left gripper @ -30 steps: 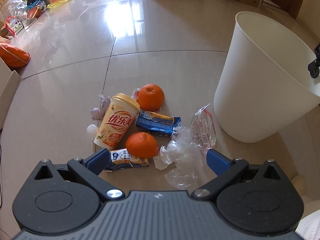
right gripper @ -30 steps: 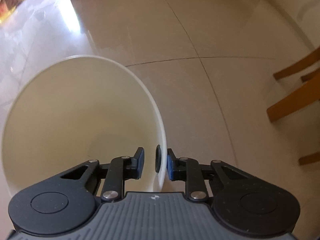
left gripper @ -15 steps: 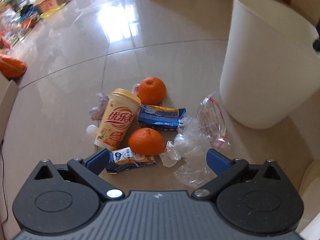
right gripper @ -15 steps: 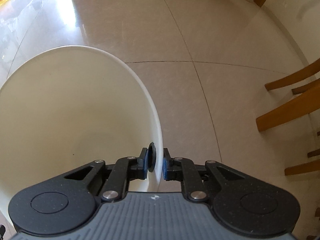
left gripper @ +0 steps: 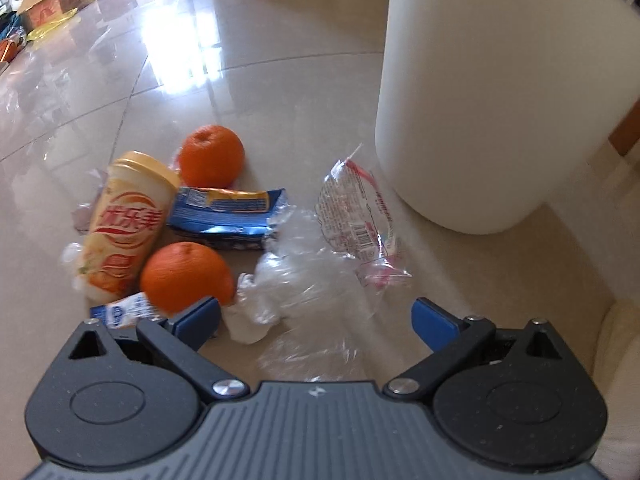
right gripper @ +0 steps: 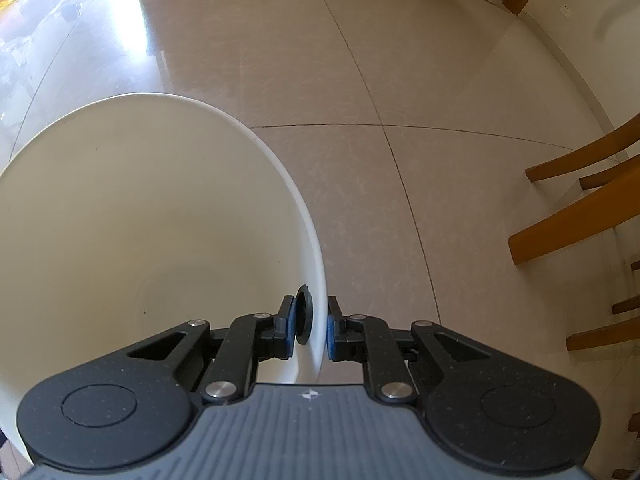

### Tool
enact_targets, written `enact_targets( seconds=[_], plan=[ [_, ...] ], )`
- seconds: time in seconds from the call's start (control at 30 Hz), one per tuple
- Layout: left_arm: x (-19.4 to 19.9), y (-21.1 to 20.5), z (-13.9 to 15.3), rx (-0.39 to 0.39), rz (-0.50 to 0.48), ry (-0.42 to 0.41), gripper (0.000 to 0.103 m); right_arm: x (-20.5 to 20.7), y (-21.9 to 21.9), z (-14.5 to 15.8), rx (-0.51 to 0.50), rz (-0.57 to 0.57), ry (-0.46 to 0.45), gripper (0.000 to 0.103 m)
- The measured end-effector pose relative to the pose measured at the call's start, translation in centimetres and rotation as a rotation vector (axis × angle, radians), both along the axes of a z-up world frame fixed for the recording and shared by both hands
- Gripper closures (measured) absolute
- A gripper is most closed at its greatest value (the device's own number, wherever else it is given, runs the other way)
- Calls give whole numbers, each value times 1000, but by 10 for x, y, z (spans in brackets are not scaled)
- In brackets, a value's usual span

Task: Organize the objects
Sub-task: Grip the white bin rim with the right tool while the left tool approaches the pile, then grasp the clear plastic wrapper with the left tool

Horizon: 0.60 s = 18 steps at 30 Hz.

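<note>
Left claw (left gripper: pixel 314 318) gapes wide with nothing held, low over a litter pile on the tiled floor (left gripper: pixel 280 92). Going left to right in the left wrist view: crumpled white wrapper bits (left gripper: pixel 80 216) at the pile's far left; yellow drink cup (left gripper: pixel 128 224) lying on its side, lid pointing away; small blue-white carton (left gripper: pixel 120 314) under the near orange (left gripper: pixel 186 276), which sits just beside the left blue fingertip (left gripper: pixel 198 320); far orange (left gripper: pixel 211 156) behind the cup, touching it; blue snack packet (left gripper: pixel 228 216) flat between the two oranges; crumpled clear plastic (left gripper: pixel 300 284) in the middle of the claw's gap; clear wrapper with red print (left gripper: pixel 356 220) propped up near the bin; white bin (left gripper: pixel 492 112) standing upright at right, apart from the pile. Cardboard boxes (left gripper: pixel 52 0) far back left.

Right claw (right gripper: pixel 308 330) is pinched onto the white bin's rim (right gripper: pixel 316 280), one pad inside the wall, one outside; a black round grommet (right gripper: pixel 303 314) sits on the inner wall at the inside pad. Bin interior fills the left of that view. Right of it bare floor tiles (right gripper: pixel 400 80), then wooden chair legs (right gripper: pixel 580 208) at the far right edge.
</note>
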<state>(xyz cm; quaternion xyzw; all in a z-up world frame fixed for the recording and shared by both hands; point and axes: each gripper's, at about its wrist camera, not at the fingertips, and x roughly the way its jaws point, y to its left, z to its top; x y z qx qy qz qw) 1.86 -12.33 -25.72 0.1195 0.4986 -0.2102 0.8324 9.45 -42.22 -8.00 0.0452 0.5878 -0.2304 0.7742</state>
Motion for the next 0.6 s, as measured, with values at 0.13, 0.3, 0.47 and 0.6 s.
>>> enact_targets(
  seconds=[0.13, 0.3, 0.47, 0.6],
  plan=[
    [10, -11, -20, 18, 31, -15, 17, -1, -5, -2, 4, -4, -6, 86],
    [16, -23, -42, 77, 26, -33, 24, -4, -14, -8, 9, -5, -11, 86],
    [24, -28, -58, 95, 50, 17, 36, -4, -17, -10, 12, -4, -13, 86],
    [17, -38, -58, 90, -2, 11, 38, -5, -21, -10, 23, -8, -18, 86]
  ],
)
